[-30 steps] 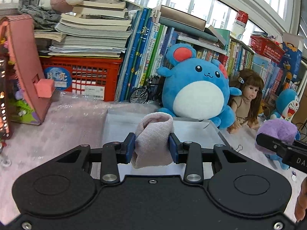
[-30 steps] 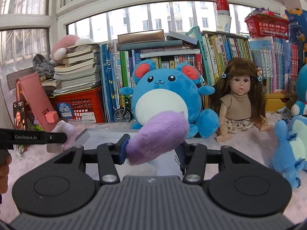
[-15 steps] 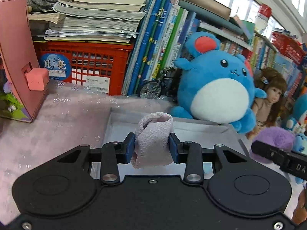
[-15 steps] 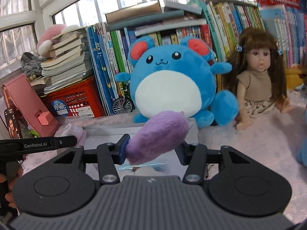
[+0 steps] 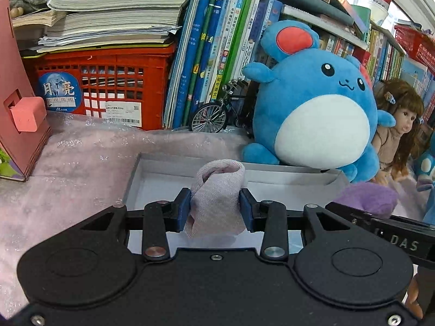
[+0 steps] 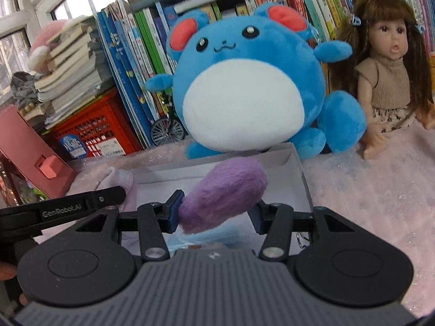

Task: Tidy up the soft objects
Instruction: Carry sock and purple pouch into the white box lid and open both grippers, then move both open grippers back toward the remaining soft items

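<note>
My left gripper (image 5: 214, 209) is shut on a rolled pale pink cloth (image 5: 217, 193), held above the near part of a shallow white box (image 5: 152, 168). The right gripper (image 6: 217, 213) is shut on a fuzzy purple plush piece (image 6: 225, 190), which sticks out forward over the same white box (image 6: 299, 168). In the left wrist view the purple plush (image 5: 369, 195) and the right gripper's black body show at the right. In the right wrist view the pink cloth (image 6: 119, 182) and the left gripper's arm show at the left. Something light blue (image 6: 217, 239) lies in the box under the purple plush.
A big blue plush with a white belly (image 5: 312, 108) sits just behind the box, a doll (image 6: 388, 62) to its right. Behind stand a row of books (image 5: 217, 40), a red crate (image 5: 103, 81) under stacked books, a toy bicycle (image 5: 212, 111) and a pink wooden stand (image 5: 19, 114) at left.
Both grippers have moved forward and down toward the white box, each still gripping its soft object. The blue plush and the box now look larger and closer.
</note>
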A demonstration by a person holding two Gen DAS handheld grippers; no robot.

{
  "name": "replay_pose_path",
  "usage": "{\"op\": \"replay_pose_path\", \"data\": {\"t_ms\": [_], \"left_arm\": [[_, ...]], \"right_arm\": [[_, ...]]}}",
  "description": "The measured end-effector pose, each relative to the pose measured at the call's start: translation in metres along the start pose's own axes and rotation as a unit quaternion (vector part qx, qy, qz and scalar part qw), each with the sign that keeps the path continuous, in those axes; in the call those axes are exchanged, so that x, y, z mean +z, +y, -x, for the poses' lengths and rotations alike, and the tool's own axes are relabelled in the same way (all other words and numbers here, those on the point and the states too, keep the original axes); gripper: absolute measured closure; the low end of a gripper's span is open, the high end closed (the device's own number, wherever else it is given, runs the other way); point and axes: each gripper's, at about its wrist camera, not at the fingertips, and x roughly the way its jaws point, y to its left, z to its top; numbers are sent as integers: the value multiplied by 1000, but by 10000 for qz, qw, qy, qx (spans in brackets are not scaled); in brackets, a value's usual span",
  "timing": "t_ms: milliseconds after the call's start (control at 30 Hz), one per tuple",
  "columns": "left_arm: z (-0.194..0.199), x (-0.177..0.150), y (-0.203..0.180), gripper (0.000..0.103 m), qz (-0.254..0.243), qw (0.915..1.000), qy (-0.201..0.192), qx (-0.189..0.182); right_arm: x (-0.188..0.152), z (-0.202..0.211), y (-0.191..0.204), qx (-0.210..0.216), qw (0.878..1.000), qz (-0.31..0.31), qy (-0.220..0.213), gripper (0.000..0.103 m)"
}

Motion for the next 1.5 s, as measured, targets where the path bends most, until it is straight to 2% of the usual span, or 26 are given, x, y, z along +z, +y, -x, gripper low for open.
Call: {"op": "replay_pose_path", "data": {"t_ms": [400, 533, 567, 667, 800, 833, 1100, 1267, 1500], "left_arm": [[1, -7, -3, 59, -245, 9996, -104, 45], [8, -7, -5, 52, -243, 9996, -143, 14], [10, -7, -5, 50, -230, 9996, -167, -5], [21, -8, -6, 42, -245, 9993, -273, 17], [41, -13, -8, 25, -251, 9986, -471, 22], [48, -15, -9, 24, -311, 9981, -529, -13], [103, -33, -16, 20, -466, 9970, -580, -202], [137, -59, -15, 19, -560, 9957, -657, -333], [169, -99, -16, 18, -701, 9934, -850, -315]], "right_arm": [[-12, -18, 3, -136, 9995, 188, 195, 47], [-11, -12, 2, -46, 9998, 134, 123, 42], [-10, -10, 1, -39, 9999, 115, 98, 37], [-8, -2, 0, 4, 9999, 107, 58, 31], [-8, 17, -1, 30, 9998, 198, -70, 21], [-8, 24, 0, 54, 9996, 251, -133, 18], [-20, 79, 10, 123, 9951, 795, -580, 8], [-40, 114, 15, 118, 9893, 1149, -892, 2], [-70, 152, 15, 242, 9834, 1330, -1207, 0]]}}
